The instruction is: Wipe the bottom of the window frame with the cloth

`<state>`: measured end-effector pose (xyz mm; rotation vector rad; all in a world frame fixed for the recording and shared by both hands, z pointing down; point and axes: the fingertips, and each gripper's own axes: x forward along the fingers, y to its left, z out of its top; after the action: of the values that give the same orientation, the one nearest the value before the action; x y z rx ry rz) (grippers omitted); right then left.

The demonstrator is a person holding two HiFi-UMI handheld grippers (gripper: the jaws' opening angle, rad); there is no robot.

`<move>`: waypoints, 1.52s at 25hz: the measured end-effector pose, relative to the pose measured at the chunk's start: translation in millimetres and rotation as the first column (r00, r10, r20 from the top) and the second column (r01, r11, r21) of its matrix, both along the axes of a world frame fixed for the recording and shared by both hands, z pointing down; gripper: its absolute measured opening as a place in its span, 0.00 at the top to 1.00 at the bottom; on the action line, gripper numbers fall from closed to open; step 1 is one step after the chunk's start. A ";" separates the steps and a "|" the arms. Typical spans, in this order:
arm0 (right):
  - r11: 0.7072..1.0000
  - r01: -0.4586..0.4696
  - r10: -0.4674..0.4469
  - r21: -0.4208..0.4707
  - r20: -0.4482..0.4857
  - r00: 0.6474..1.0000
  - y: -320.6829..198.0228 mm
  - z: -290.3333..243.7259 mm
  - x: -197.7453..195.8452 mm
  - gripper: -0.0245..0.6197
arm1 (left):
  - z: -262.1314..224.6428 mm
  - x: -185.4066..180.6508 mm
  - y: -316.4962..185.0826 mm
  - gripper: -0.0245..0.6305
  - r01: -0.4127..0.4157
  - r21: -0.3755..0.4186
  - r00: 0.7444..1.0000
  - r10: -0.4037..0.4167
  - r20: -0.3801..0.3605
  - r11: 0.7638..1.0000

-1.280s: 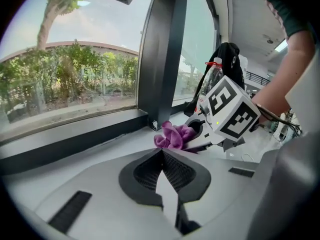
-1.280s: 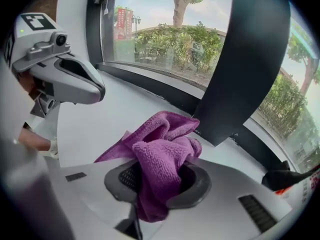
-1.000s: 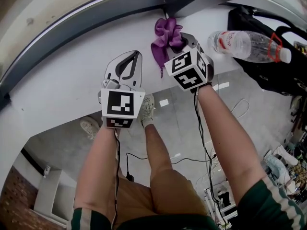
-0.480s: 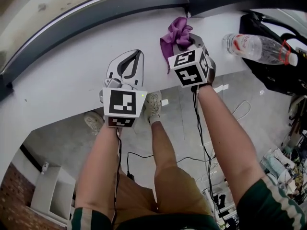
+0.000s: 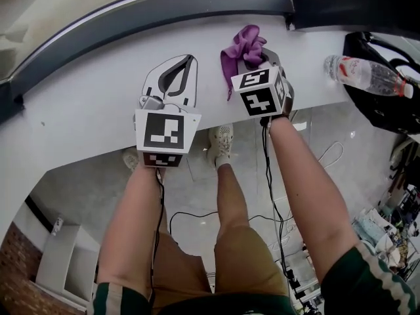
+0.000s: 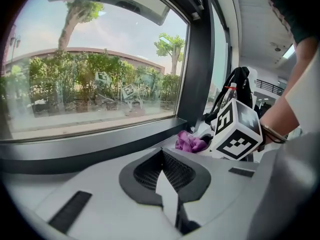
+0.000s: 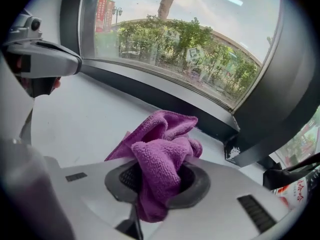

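**Cloth bunched in the right jaws, just short of the frame**

The purple cloth (image 7: 160,156) is wadded up in the right gripper (image 5: 256,58). The jaws are clamped on its middle and loose folds spill forward past the tips, which makes a handy pad to press with. It sits over the white sill (image 5: 79,110), near the dark bottom rail of the window frame (image 5: 164,8). In the right gripper view it isn't touching the rail; a strip of bare sill lies between. I read that as the approach to the wipe, not the wipe itself.

The spot makes sense too. It's close to the upright post (image 7: 295,94) at the right end, so one stroke from here could run leftward along the whole rail.

The left gripper (image 5: 178,74) sits just beside it over the sill, set back from the rail. Its jaws are closed together with nothing in them, parked out of the cloth's line.

Off to the right, a water bottle (image 5: 367,74) lies on its side by a black bag (image 5: 387,107), well apart from the action.

Next, I'd judge, the wad needs pushing forward until it meets the rail.
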<state>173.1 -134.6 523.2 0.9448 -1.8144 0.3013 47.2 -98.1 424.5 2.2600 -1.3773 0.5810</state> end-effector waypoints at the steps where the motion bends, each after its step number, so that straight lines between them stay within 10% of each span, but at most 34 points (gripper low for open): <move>1: 1.000 0.003 -0.003 -0.004 0.003 1.000 1.3 0.1 -8.1 0.81 | -0.3 -6.6 0.8 0.95 0.001 0.002 1.000 -0.001 0.000 1.000; 38: 0.973 0.228 -0.228 -0.028 0.023 0.973 64.6 0.3 -283.0 0.81 | -11.8 -259.0 88.6 0.95 0.227 -0.029 0.974 -0.227 0.017 0.973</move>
<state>-109.8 -70.0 523.6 0.7054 -1.9101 0.1937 -211.8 -9.5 412.7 2.0403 -1.5941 0.5364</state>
